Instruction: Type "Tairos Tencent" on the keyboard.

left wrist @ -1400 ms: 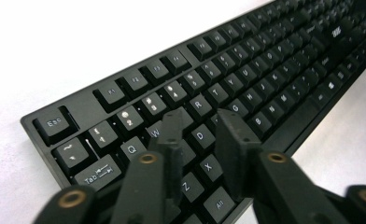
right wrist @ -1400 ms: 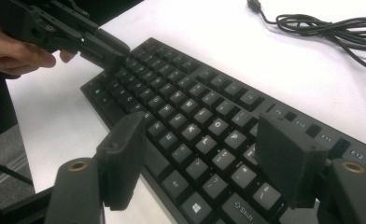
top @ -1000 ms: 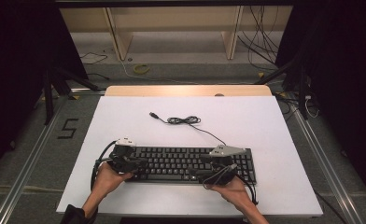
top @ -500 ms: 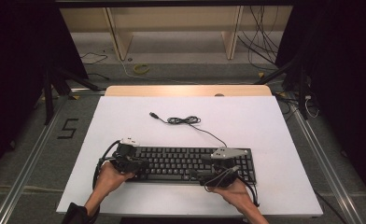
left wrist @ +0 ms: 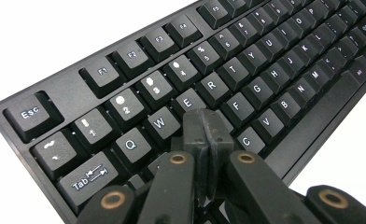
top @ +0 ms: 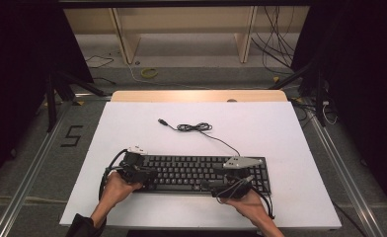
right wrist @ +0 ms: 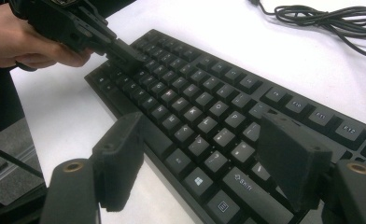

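Observation:
A black keyboard lies near the front edge of the white table. My left gripper is shut with nothing in it. Its joined tips rest on the keys just below E and R on the keyboard. Over the right half of the keyboard my right gripper stands open, its jaws wide apart above the keys and empty. It points leftward along the key rows toward the left gripper. In the high view the right gripper sits at the keyboard's front right.
The keyboard's black cable lies coiled on the table behind it, its plug loose. A wooden strip borders the far table edge, with shelving beyond. Metal rails run along both sides.

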